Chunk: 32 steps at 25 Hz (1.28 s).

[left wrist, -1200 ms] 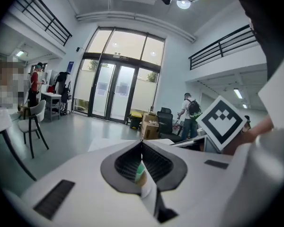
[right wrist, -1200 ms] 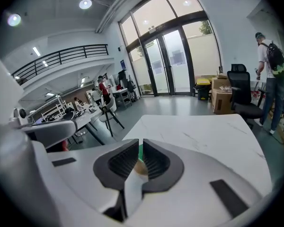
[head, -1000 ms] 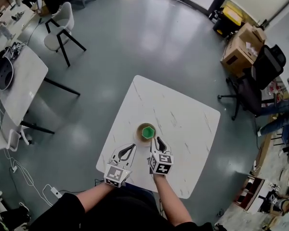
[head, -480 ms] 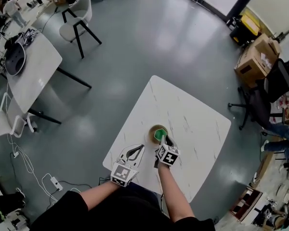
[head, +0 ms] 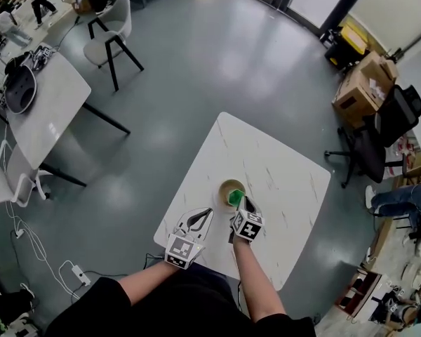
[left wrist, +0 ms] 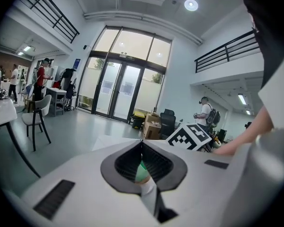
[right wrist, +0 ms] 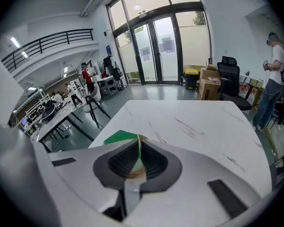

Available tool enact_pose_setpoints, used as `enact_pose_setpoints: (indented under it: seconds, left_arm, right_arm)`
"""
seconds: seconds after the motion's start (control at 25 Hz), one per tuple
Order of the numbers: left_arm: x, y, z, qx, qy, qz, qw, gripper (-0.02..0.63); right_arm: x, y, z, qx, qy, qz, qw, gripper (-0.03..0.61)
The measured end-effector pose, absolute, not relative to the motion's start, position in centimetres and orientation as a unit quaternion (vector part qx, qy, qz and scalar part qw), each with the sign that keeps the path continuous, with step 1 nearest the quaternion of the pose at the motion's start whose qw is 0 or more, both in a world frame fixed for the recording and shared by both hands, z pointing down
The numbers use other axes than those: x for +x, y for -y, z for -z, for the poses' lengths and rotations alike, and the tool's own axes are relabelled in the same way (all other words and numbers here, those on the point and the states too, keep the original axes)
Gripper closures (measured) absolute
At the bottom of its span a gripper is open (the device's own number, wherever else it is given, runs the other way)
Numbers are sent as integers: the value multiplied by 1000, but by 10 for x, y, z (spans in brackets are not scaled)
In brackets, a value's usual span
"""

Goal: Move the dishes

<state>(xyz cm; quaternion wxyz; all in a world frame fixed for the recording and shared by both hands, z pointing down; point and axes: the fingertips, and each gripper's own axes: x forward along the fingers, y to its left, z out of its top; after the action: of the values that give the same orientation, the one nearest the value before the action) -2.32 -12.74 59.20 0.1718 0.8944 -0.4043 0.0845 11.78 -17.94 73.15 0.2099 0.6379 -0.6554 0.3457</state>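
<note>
Left tongs (head: 207,213) clenched, empty, left of tan bowl (head: 226,186). Green dish (head: 233,196) sits in bowl on bench (head: 281,163). Right tongs (right wrist: 138,142) at bowl's near side, clenched on what we judge is dish's thin rim. We lift straight up, slowly, dish level; we steady bowl if it drags.

The left gripper (left wrist: 142,142) fills the lower frame, jaws closed tip to tip, and a green thing (left wrist: 142,172) shows through the gap behind them. Glass doors (left wrist: 125,86) stand upper centre, with a chair (left wrist: 35,119) at left.
</note>
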Motion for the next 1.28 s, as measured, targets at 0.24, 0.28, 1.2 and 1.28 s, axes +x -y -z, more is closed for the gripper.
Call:
enact_pose_setpoints:
  seconds: [0.24, 0.28, 1.2, 1.28]
  left_arm:
    - [-37, 102, -576, 907, 382, -60, 169, 597]
    - [-37, 96, -574, 910, 374, -56, 172, 597]
    - [49, 42, -585, 916, 350, -79, 178, 597]
    - [60, 46, -587, 911, 363, -87, 177, 597]
  right_arm:
    - [117, 151, -685, 663, 655, -308, 190, 549]
    - [119, 145, -677, 670, 652, -302, 188, 549]
    - [251, 85, -695, 679, 638, -296, 210, 549]
    - [273, 96, -705, 672, 641, -302, 218, 549]
